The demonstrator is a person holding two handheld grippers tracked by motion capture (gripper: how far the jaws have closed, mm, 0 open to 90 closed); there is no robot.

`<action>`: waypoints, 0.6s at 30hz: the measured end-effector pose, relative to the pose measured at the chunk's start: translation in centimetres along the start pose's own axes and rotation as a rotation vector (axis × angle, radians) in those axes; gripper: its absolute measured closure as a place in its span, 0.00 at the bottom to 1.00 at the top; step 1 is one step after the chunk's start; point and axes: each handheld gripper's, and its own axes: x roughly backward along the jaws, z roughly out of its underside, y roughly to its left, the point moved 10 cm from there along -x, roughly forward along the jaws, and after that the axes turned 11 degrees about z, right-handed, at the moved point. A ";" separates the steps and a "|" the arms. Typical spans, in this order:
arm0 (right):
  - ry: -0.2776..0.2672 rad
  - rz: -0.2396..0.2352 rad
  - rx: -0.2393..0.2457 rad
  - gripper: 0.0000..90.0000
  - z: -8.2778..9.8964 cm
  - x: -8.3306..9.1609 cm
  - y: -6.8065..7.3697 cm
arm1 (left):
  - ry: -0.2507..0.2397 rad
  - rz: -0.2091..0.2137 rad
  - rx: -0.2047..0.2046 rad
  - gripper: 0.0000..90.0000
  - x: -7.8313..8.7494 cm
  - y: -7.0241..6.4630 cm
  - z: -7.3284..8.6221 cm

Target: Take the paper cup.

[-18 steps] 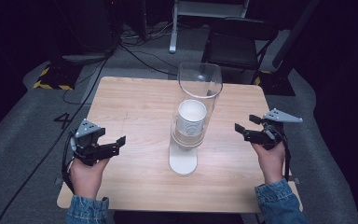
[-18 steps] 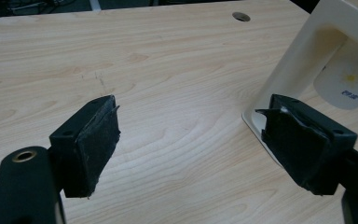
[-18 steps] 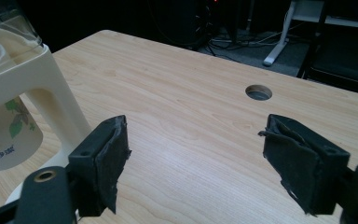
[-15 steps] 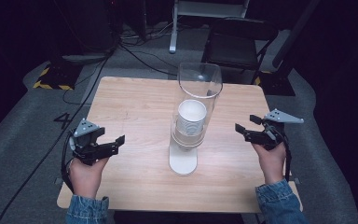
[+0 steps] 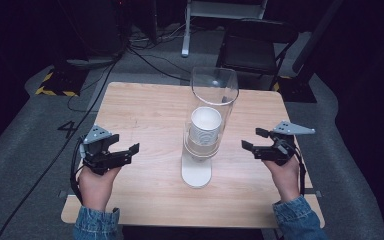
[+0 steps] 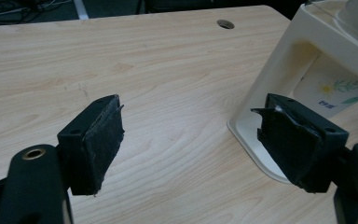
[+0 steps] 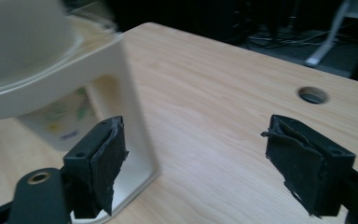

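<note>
High view: cup dispenser (image 5: 203, 145) (clear tube, white cups stacked inside) stood mid-table (image 5: 145, 115), with the left gripper (image 5: 111, 155) and right gripper (image 5: 265, 146) held off to either side, well apart from it. Left gripper view: jaws spread wide, nothing between them, dispenser base (image 6: 279, 93) just beyond the right jaw. Right gripper view: jaws likewise spread and empty, base (image 7: 121, 121) behind the left jaw, a cable hole (image 7: 313, 95) in the tabletop farther off.

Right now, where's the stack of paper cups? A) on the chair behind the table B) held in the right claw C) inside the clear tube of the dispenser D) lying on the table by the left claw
C: the paper cups sit inside the dispenser's clear tube, mid-table; both claws are open and empty.
</note>
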 end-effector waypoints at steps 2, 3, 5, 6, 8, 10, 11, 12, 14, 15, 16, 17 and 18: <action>0.010 -0.030 0.053 0.22 -0.1 -0.3 1.6 | 0.005 -0.001 -0.001 0.24 -0.1 -0.1 0.0; 0.010 -0.056 0.068 0.21 -0.2 -0.3 2.3 | 0.006 0.000 -0.001 0.24 -0.2 -0.1 0.0; 0.010 -0.071 0.079 0.21 -0.2 -0.4 3.0 | 0.005 0.002 0.000 0.24 -0.1 -0.1 0.0; 0.016 -0.090 0.098 0.19 -0.1 -0.6 4.0 | 0.004 0.004 0.000 0.24 -0.1 -0.2 0.0; 0.023 -0.113 0.109 0.18 0.0 -0.9 4.8 | 0.004 0.007 0.003 0.24 -0.1 -0.3 0.0; 0.029 -0.139 0.117 0.17 0.3 -1.1 5.7 | 0.005 0.007 -0.002 0.24 -0.1 -0.3 0.0; 0.029 -0.139 0.117 0.17 0.3 -1.1 5.7 | 0.005 0.007 -0.002 0.24 -0.1 -0.3 0.0; 0.035 -0.165 0.129 0.17 0.5 -1.4 6.5 | 0.006 0.010 -0.002 0.24 -0.2 -0.4 0.0; 0.041 -0.186 0.140 0.17 0.8 -1.7 7.2 | 0.013 0.013 -0.006 0.24 -0.3 -0.5 0.0; 0.044 -0.198 0.145 0.17 0.9 -1.9 7.5 | 0.015 0.013 -0.009 0.24 -0.3 -0.5 0.1; 0.045 -0.213 0.149 0.17 1.0 -2.0 7.9 | 0.020 0.015 -0.010 0.24 -0.4 -0.6 0.2; 0.045 -0.213 0.149 0.17 1.0 -2.0 7.9 | 0.020 0.015 -0.010 0.24 -0.4 -0.6 0.2; 0.046 -0.228 0.156 0.17 1.2 -2.2 8.4 | 0.025 0.019 -0.010 0.24 -0.4 -0.7 0.3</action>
